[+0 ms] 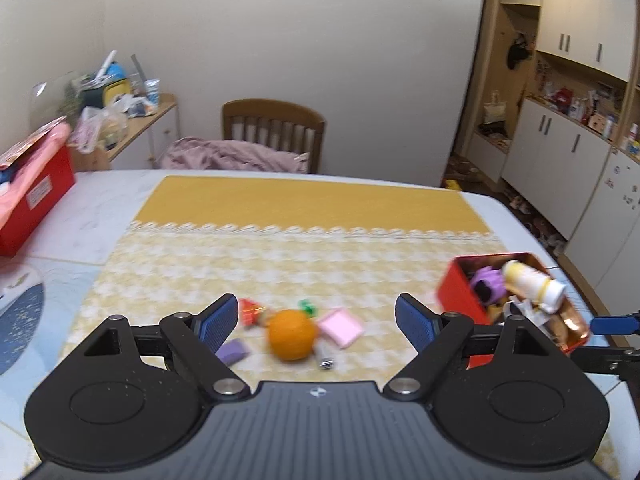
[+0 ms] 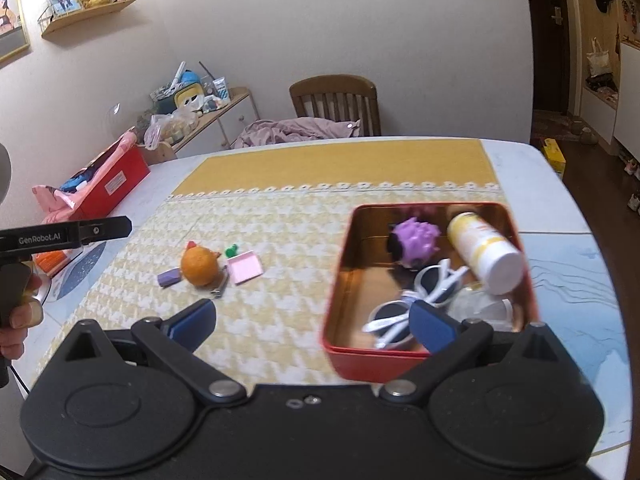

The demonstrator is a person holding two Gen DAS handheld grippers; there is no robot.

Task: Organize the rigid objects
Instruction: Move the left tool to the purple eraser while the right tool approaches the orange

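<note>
Orange point(image 1: 292, 334) sits straight ahead of left gripper point(image 1: 316, 322), framed between spread, empty jaws, middle of loose cluster on yellow tablecloth point(image 1: 280, 256). Left gripper nearer cluster; right gripper point(image 2: 312, 326) also spread, empty, one finger over red tin point(image 2: 340, 280) near rim.

Loose: one orange, one pink square point(image 1: 340, 328), one purple block point(image 1: 233, 350), one nail clipper point(image 1: 326, 360), small red and green pieces.

In tin: one white-capped bottle point(image 2: 484, 252) lying tilted, one purple spiky toy point(image 2: 414, 238), white sunglasses point(image 2: 416, 304).
</note>
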